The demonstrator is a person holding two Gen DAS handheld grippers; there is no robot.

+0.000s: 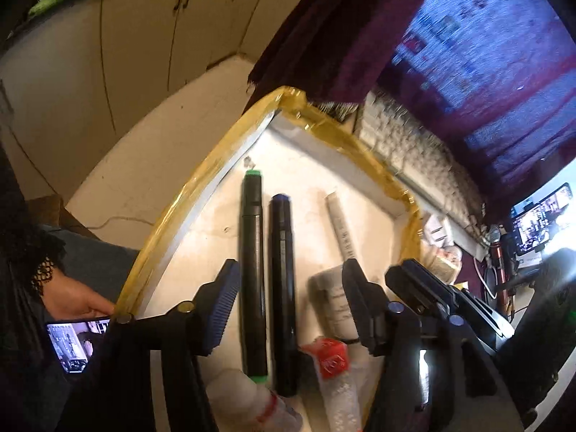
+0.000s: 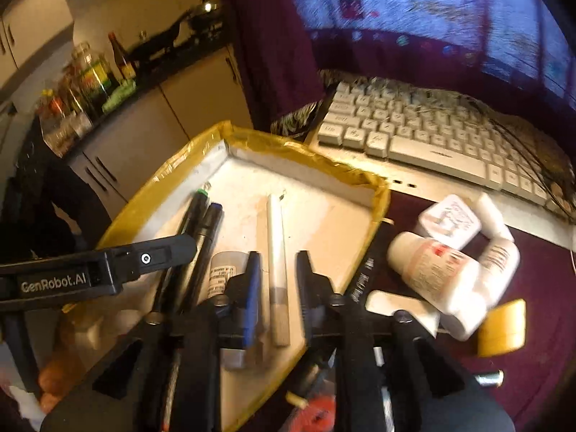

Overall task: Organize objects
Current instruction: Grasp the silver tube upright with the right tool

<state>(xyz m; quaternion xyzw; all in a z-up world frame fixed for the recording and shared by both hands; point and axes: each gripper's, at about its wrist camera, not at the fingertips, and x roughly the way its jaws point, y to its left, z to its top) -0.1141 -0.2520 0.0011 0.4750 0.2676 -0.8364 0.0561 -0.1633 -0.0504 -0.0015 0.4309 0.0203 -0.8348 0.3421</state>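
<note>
A white tray with a yellow taped rim (image 1: pixel 201 183) (image 2: pixel 306 154) holds a green-tipped black marker (image 1: pixel 252 270) (image 2: pixel 196 208), a blue-tipped black marker (image 1: pixel 282 288) (image 2: pixel 210 226), a thin white stick (image 1: pixel 340 226) (image 2: pixel 277 248) and a small grey-white bottle (image 1: pixel 331 302) (image 2: pixel 223 270). My left gripper (image 1: pixel 289 302) hangs open over both markers; its pads straddle them without pressing. My right gripper (image 2: pixel 279 288) is open with the white stick lying between its fingers, a gap on each side. The left gripper's black finger (image 2: pixel 158 252) crosses the markers in the right wrist view.
White bottles (image 2: pixel 432 273), a square white box (image 2: pixel 450 221) and a yellow block (image 2: pixel 502 327) lie on the maroon cloth right of the tray. A white keyboard (image 2: pixel 432 133) sits behind. A red-capped item (image 1: pixel 329 354) lies at the tray's near end. A hand holds a phone (image 1: pixel 77 342) at left.
</note>
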